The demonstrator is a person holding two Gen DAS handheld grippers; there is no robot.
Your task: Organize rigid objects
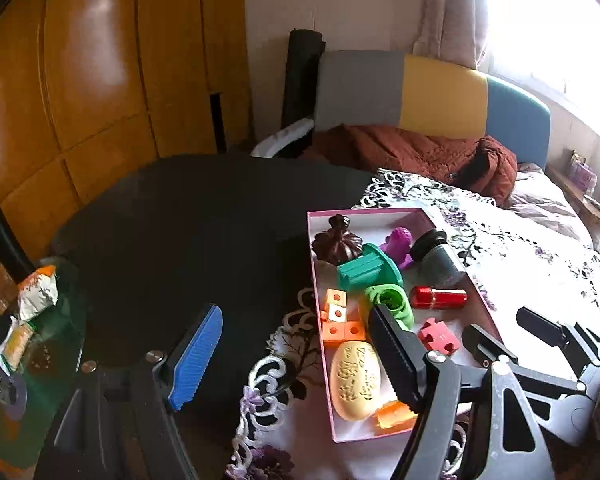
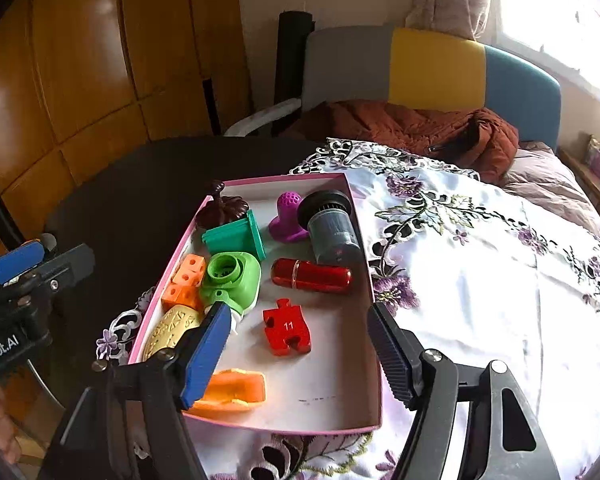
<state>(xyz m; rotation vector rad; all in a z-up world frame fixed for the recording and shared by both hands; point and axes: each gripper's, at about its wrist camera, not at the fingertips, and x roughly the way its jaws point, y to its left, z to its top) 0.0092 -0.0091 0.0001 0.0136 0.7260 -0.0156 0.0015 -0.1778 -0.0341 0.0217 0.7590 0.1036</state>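
Right gripper (image 2: 300,344) jaws spread, empty, above red puzzle piece (image 2: 286,333) | left gripper (image 1: 296,356) spread | piece likely light, stiff; pinch flat edges.

We see our left gripper (image 1: 296,356) open over the pink box's (image 1: 320,288) left edge; the red puzzle piece (image 1: 438,338) lies inside.

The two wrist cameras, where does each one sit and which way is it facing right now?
Left wrist: on the left gripper, angled down over the dark table and pink tray's left side; own jaws open, right gripper showing at right.
Right wrist: on the right gripper, angled down into the tray; own jaws open, left gripper at left.
Shared: tray, red puzzle piece, red cylinder, bed headboard.
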